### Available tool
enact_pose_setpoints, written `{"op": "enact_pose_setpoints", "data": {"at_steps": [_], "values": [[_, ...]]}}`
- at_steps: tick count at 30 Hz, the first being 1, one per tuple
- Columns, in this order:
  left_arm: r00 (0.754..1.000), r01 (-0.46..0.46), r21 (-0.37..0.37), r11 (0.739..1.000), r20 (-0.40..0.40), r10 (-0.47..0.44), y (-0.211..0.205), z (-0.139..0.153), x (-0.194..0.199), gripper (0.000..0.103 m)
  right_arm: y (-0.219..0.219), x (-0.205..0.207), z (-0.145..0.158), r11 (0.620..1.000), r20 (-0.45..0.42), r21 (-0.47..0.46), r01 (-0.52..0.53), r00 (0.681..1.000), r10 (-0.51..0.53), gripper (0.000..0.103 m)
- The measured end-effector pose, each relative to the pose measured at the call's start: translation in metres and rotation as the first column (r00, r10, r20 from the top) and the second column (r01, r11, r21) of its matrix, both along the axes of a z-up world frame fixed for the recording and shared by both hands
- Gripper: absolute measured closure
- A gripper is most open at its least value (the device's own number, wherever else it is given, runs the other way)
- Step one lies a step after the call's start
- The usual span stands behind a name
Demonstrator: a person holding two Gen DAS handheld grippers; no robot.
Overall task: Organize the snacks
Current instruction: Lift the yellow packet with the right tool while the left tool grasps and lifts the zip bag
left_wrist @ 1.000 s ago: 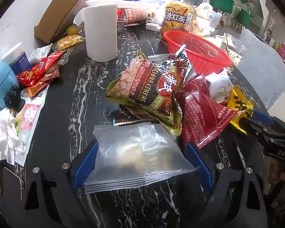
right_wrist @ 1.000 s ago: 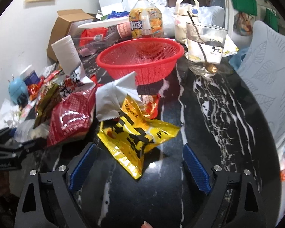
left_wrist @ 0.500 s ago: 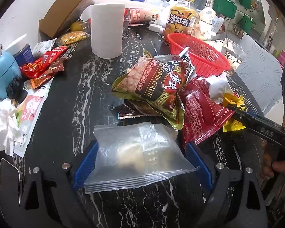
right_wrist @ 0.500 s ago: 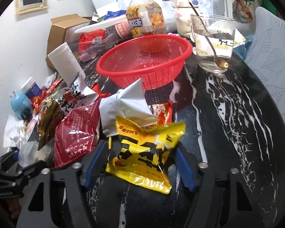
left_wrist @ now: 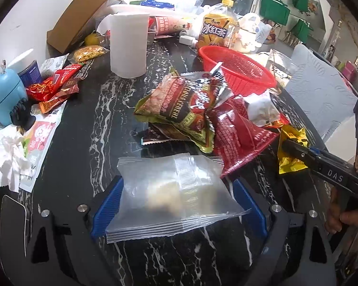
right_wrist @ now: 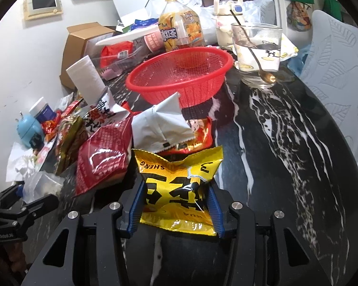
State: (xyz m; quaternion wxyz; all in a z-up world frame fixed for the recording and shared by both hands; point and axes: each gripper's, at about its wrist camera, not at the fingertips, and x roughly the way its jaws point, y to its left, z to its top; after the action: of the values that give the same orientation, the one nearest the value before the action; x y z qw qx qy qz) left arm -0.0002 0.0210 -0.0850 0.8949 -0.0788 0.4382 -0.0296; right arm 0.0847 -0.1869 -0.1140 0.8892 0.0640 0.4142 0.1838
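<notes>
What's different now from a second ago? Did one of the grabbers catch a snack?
Yes. The right gripper slid forward around the yellow snack packet and its jaws have just been closing; the blue pads now squeeze the packet's sides, crumpling it. The left gripper did not change: wide open around the clear bag, which lies flat on the dark marble table. The red basket and the snack pile stayed put.

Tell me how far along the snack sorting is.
Early: the red basket holds nothing visible. The right gripper has just been closing on the yellow packet; the clear packet sits between the left gripper's wide pads. The pile of packets remains.
</notes>
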Motion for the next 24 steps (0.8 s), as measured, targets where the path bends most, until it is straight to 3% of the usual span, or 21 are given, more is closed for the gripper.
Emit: {"op": "enact_pose_setpoints", "data": {"at_steps": [17,24], "values": [[0.985,0.12,-0.008,0.993,0.123,-0.118,-0.029,0.032,-0.035,0.011,-0.007,-0.072,0.027,1.0,0.063,0.024,-0.015,0.998,0.013,0.056],[0.972,0.174,-0.053,0.983,0.168,-0.163,-0.038,0.054,-0.032,0.011,-0.011,-0.089,0.047,0.999,0.118,0.032,-0.023,0.993,0.019,0.056]]}}
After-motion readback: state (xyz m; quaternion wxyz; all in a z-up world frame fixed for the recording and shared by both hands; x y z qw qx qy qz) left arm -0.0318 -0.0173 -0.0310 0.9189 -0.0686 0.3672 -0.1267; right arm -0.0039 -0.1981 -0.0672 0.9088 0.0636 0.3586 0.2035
